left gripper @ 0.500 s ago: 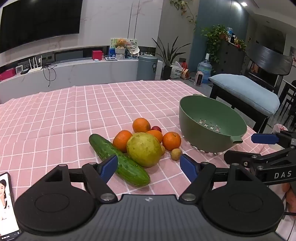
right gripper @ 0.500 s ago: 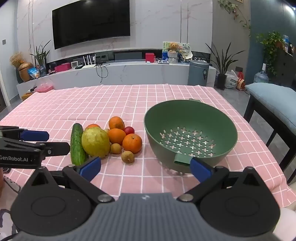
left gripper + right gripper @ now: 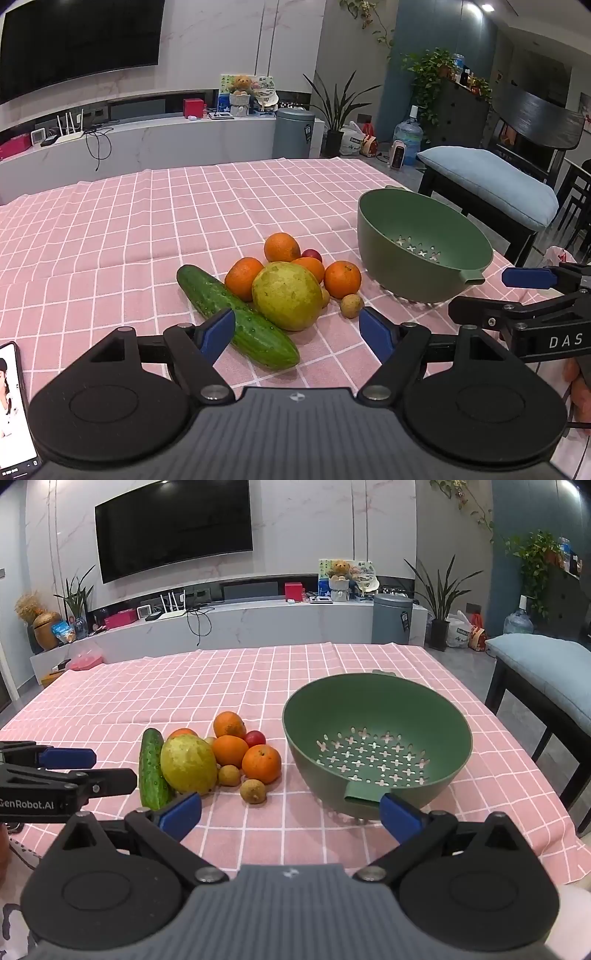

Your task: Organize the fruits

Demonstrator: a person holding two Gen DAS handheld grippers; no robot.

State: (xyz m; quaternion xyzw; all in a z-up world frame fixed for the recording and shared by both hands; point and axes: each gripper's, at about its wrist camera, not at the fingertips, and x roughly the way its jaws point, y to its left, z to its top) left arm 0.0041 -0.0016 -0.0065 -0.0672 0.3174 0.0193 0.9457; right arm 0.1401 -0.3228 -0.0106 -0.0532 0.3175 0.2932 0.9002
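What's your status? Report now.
Left gripper and right gripper open, empty. Fruit pile beside green colander, none inside. Cucumber lies against the pile.

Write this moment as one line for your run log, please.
stage: before first pick | left gripper: open, empty | right gripper: open, empty | fruit pile: on tablecloth | green colander: empty

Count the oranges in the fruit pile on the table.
4: far orange at the back, left orange beside the cucumber, middle orange behind the big yellow-green fruit, right orange nearest the colander. Others may be hidden.
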